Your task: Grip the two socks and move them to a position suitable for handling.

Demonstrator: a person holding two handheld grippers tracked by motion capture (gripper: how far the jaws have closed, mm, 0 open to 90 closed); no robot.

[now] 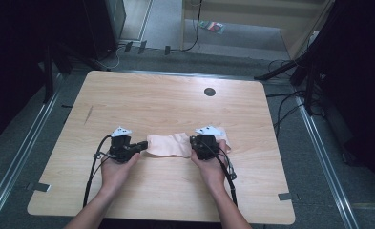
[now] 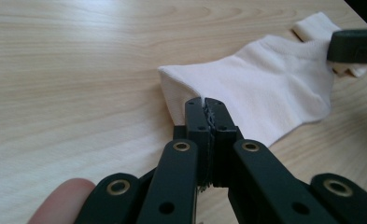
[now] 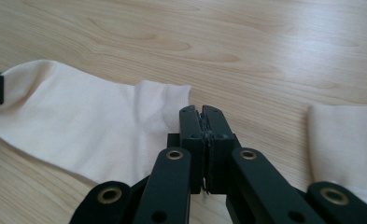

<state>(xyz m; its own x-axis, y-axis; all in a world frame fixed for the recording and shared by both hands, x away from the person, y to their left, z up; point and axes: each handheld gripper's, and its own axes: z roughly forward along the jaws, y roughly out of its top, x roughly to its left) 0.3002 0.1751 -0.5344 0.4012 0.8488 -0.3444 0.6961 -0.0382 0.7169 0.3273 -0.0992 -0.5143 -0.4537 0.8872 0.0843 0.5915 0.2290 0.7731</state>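
Observation:
A pale cream sock (image 1: 168, 145) lies flat on the wooden table (image 1: 175, 105), stretched between my two grippers. My left gripper (image 1: 143, 144) is shut on the sock's left edge; in the left gripper view its jaws (image 2: 204, 105) are pressed together at the slightly raised edge of the sock (image 2: 274, 93). My right gripper (image 1: 197, 142) is shut at the sock's right end; in the right gripper view the closed tips (image 3: 203, 112) sit on the border of the sock (image 3: 78, 121). A second cream sock (image 3: 344, 144) lies just to the right (image 1: 224, 138).
A dark round grommet (image 1: 209, 91) sits in the tabletop toward the far edge. Bare wood surrounds the socks on all sides. Cables (image 1: 290, 102) and dark stands are on the floor beyond the table's right and far sides.

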